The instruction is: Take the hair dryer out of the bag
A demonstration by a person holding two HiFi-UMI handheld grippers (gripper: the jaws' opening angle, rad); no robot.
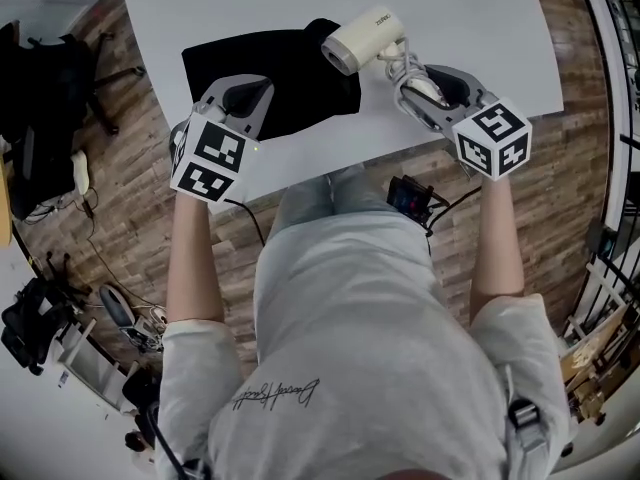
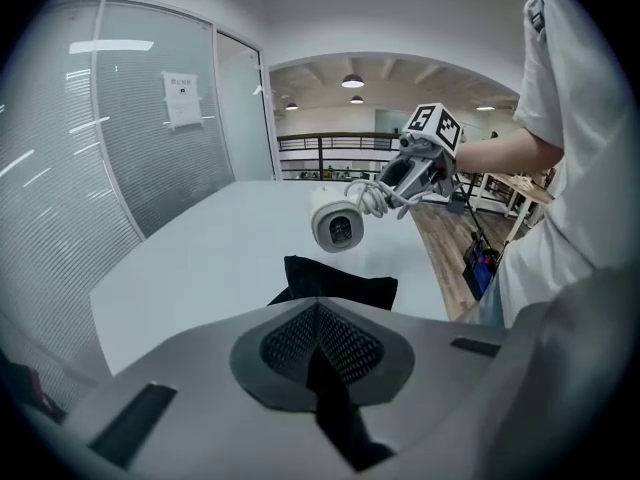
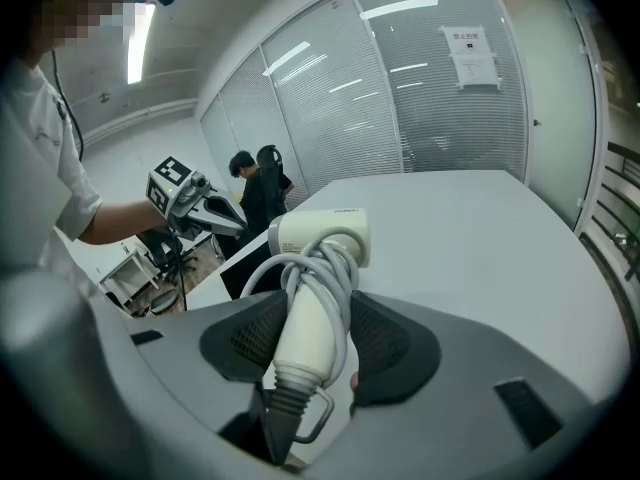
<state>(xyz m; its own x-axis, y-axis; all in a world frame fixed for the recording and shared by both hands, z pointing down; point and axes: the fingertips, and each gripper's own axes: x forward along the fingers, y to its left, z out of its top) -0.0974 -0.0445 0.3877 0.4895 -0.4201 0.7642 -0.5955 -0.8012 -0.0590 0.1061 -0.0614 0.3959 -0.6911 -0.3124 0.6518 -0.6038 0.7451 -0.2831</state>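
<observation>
White table (image 1: 470, 28) bears a flat black bag (image 1: 285, 68). At the bag's 2 o'clock, the dryer (image 1: 362, 38) hangs above the table, its cord-wrapped handle clamped by the right gripper (image 1: 415, 83). At 7 o'clock, the left gripper (image 1: 248, 96) has its jaws together.

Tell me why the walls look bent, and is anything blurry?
Head view: the wide lens bows the table edges. Left gripper view: dark round border, glass wall curved, ceiling lamps glaring. Right gripper view: hair dryer sharp; mosaic patch added top left.
</observation>
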